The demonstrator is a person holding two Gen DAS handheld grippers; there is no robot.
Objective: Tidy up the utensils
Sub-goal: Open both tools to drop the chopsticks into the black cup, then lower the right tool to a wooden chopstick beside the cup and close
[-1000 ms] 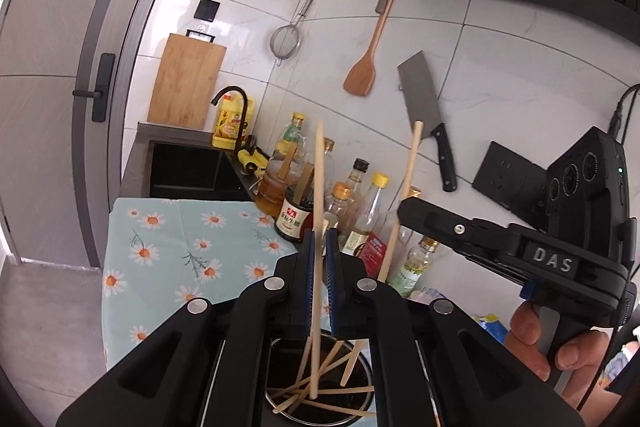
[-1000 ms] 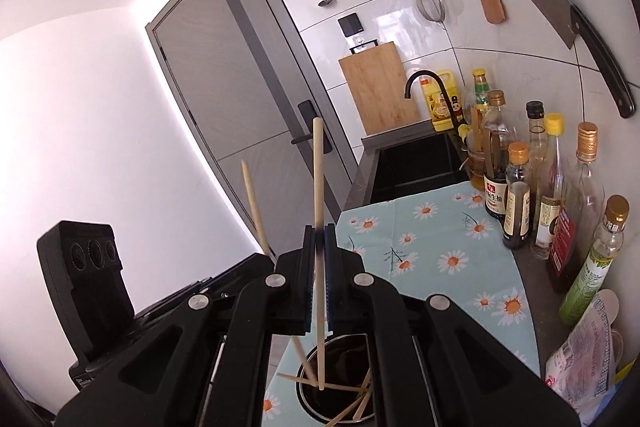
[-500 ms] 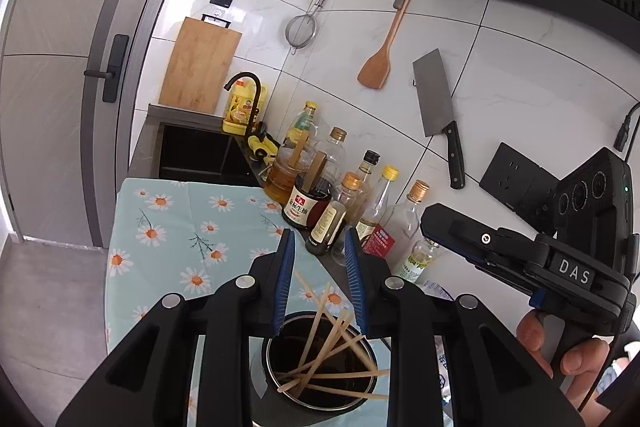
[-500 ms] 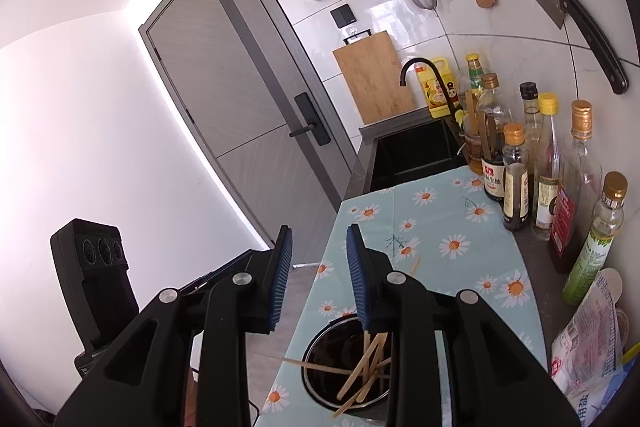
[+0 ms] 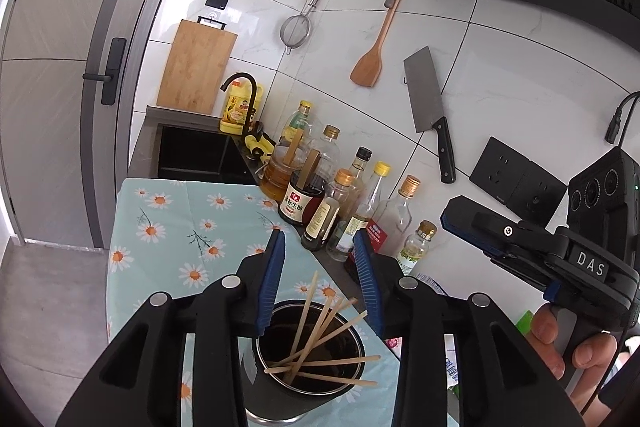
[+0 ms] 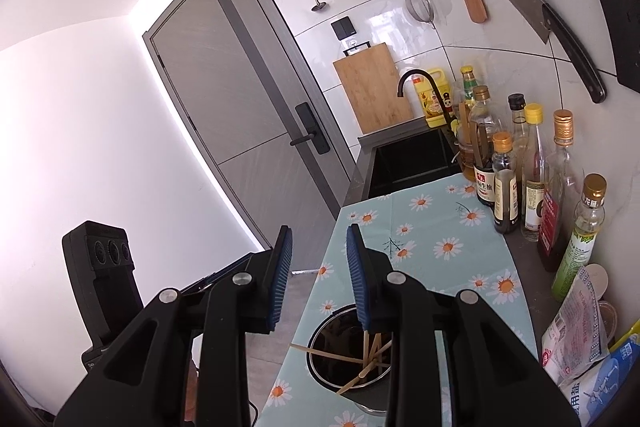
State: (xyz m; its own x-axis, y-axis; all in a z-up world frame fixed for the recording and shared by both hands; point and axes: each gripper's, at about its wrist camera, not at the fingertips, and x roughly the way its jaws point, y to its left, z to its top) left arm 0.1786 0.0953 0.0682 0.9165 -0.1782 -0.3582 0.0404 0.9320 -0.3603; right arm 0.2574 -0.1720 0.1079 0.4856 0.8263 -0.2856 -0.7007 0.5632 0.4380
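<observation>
We see our left tongs (image 5: 319,277) opening with nothing between the blue pads, poised just above a dark metal cup (image 5: 308,383) that stands on the daisy-print cloth (image 5: 168,227) covering the desk. The wooden chopsticks (image 5: 316,343) lie loose and crossed inside that cup, below and clear of both tongs. Our right tongs (image 6: 318,277) are released too, empty, over the same cup's near rim.

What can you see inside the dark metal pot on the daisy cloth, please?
Inside the pot lie several wooden chopsticks, crossed, some ends poking over the rim. Its bottom is too dark to make out, and the near wall sits behind the left gripper.
</observation>
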